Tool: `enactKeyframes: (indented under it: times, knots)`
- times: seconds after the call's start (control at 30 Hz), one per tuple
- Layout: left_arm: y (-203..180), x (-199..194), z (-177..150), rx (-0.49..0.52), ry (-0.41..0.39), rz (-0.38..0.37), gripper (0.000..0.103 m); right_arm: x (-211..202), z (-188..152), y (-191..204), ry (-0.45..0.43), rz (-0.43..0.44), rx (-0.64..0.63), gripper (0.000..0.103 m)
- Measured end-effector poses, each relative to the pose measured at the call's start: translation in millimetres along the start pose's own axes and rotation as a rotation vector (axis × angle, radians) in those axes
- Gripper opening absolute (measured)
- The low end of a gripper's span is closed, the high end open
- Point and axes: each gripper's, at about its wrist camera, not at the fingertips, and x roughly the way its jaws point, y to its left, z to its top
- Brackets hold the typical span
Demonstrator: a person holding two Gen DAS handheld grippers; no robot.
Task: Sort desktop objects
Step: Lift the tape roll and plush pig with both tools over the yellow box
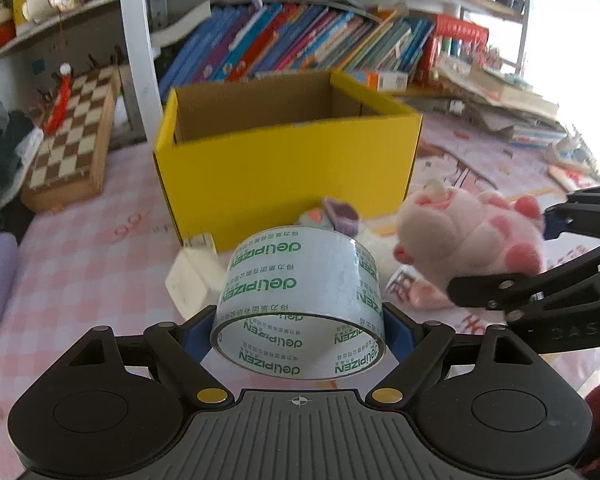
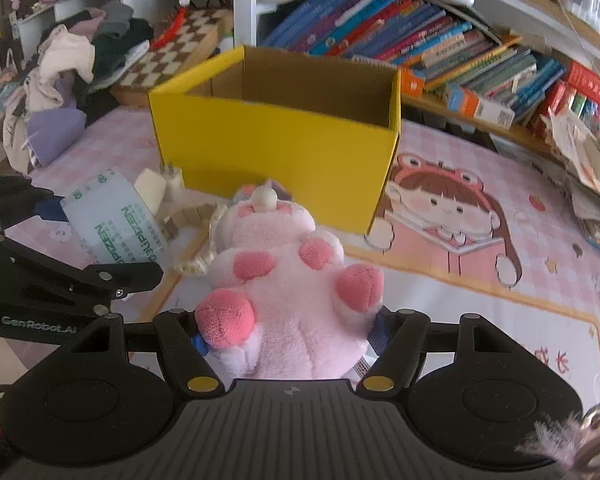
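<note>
Two claws each hold something: the left gripper (image 1: 300,330) clamps a clear roll of packing tape with green lettering (image 1: 300,304), and the right gripper (image 2: 288,332) squeezes a fluffy pink plush toy with darker pink paw pads (image 2: 284,292). Just ahead of both stands an open yellow cardboard box (image 1: 288,168); nothing shows in the part of its brown inside that is visible.

One yellow box (image 1: 288,164), one tape roll (image 1: 300,300), one pink plush toy (image 2: 292,280), one chessboard (image 1: 74,136).
</note>
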Motion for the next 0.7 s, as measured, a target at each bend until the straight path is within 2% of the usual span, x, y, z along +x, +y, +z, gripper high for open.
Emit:
enactKeyframes:
  times: [0.33, 0.7]
  knots:
    - [-1.0, -25.6, 24.5, 0.024, -0.112, 0.040, 0.085, -14.1, 27.3, -4.2, -0.125, 0.012, -0.030, 0.068]
    - [3.9, -24.7, 65.4, 0.046, -0.207, 0.080, 0.085, -11.3, 74.2, -31.4, -0.247, 0.005, -0.057, 0.068]
